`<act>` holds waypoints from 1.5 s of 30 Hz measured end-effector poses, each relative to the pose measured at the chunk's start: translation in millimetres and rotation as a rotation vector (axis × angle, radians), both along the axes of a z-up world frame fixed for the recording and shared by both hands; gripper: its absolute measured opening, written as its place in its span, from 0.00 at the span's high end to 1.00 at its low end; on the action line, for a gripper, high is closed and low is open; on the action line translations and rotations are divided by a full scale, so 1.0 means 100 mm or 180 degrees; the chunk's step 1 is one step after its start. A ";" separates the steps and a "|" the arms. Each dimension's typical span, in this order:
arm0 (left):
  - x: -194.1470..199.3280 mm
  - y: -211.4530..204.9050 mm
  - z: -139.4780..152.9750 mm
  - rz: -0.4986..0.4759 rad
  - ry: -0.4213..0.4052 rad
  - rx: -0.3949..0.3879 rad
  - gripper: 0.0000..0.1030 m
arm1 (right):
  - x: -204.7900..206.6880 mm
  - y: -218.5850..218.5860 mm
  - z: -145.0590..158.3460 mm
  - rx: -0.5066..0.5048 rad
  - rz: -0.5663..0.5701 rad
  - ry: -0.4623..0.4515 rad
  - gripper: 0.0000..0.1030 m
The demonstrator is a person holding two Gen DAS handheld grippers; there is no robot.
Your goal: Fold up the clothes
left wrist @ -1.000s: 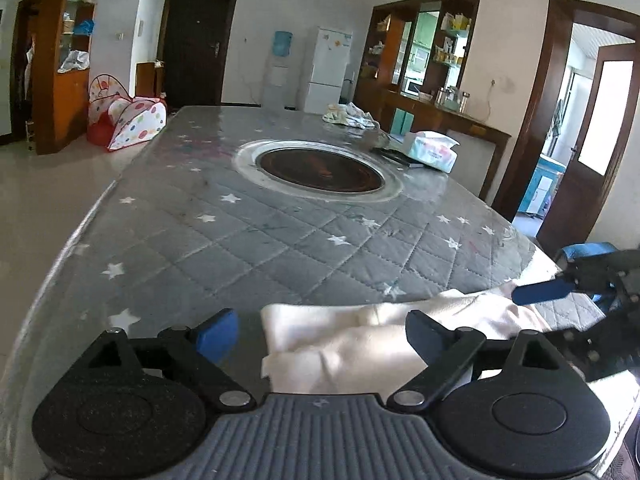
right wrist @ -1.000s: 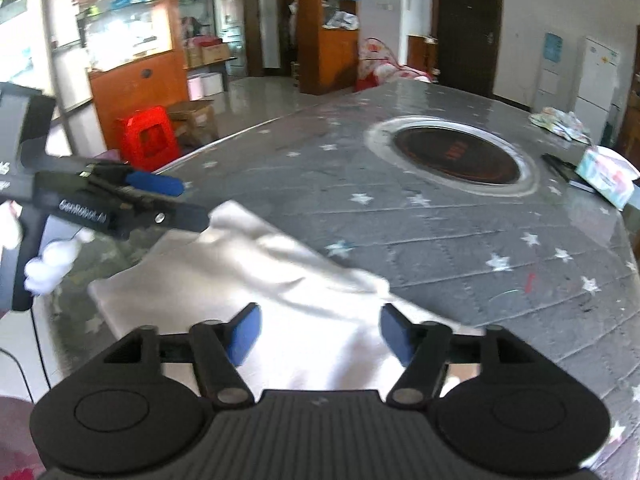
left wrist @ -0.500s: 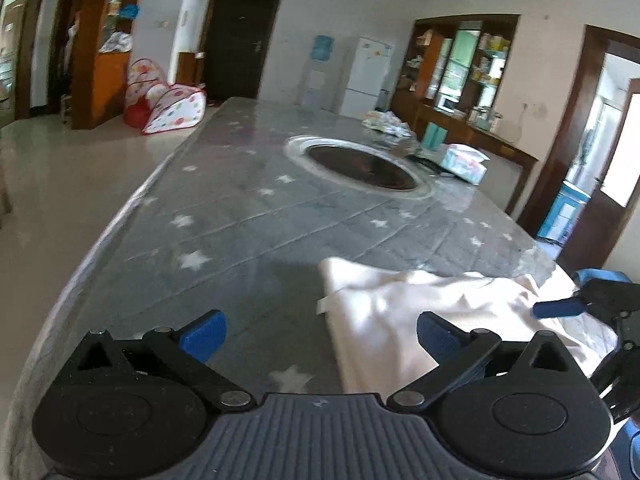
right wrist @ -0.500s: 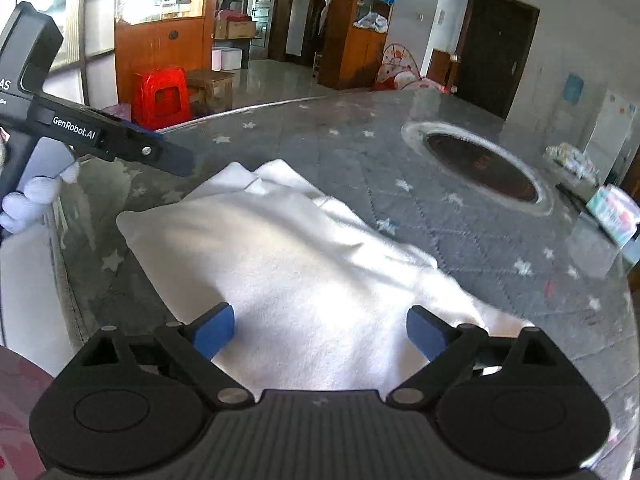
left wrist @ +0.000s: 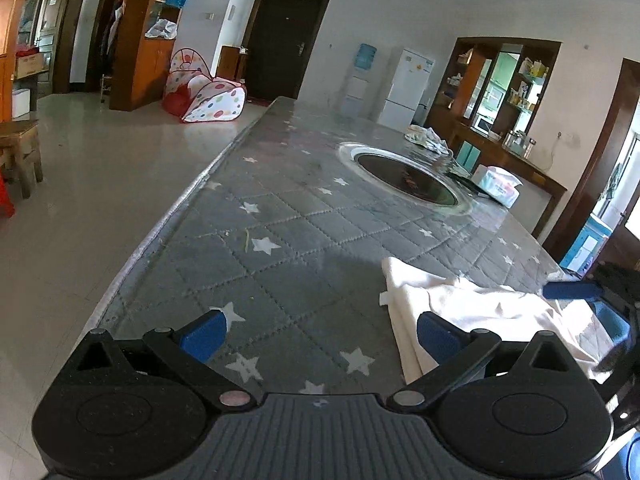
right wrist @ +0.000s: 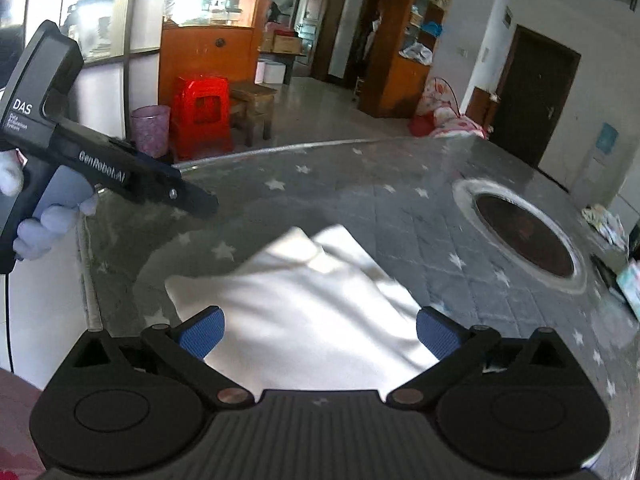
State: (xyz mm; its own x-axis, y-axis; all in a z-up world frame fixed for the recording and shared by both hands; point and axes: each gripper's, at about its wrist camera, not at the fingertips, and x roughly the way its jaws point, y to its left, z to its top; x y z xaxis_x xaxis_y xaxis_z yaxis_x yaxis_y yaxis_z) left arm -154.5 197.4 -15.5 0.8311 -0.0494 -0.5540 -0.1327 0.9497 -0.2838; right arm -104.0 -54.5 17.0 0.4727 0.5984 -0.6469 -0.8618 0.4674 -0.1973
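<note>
**On the table: cloth folded, both grippers spread and empty**

Near the table's [left wrist: 288,240] close edge lies the white cloth [right wrist: 304,300], folded into a flat, roughly rectangular stack. Its layered edges show in the left wrist view [left wrist: 472,312], with a small tab sticking out at the left side. The cloth rests on the grey quilted cover with white stars.

Left gripper [left wrist: 318,336]: jaws spread wide, nothing between them. Its left finger sits over bare cover; its right finger overlaps the cloth's left edge in the picture. Whether it touches cannot be told. From the right wrist view this gripper [right wrist: 200,204] is off the cloth's far left corner, held in a gloved hand [right wrist: 44,216], apart from the fabric.

Right gripper [right wrist: 318,336]: jaws likewise spread wide, holding nothing. The cloth fills the gap ahead of its fingers. In the left wrist view its blue tips [left wrist: 576,292] appear at the cloth's right end; contact cannot be told.

Other items: a dark round inset [left wrist: 404,178] in the table middle, a tissue pack [left wrist: 498,186] and a crumpled rag [left wrist: 426,138] beyond it. A red stool [right wrist: 202,114] stands on the floor.
</note>
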 end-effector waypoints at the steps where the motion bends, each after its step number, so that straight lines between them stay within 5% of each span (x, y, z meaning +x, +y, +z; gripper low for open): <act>1: 0.00 0.00 0.00 -0.0015 0.0001 0.0000 0.00 | 0.01 0.04 0.00 0.0004 0.0016 0.0008 0.00; 12: 0.06 -0.01 0.00 -0.0011 0.0070 -0.0004 0.00 | 0.02 0.31 -0.26 -0.0096 0.0081 0.0107 0.00; 27: 0.23 -0.02 -0.03 0.0025 0.0246 -0.0187 0.00 | 0.08 0.31 -0.20 0.0030 0.0034 0.0156 0.00; 36: 0.36 -0.07 -0.08 0.0056 0.0400 -0.0220 0.00 | -0.17 0.28 -0.12 -0.0131 0.0376 0.0131 0.01; 45: 0.42 -0.11 -0.09 0.0100 0.0522 -0.0187 0.00 | -0.40 0.38 -0.17 -0.0250 0.0686 0.0118 0.22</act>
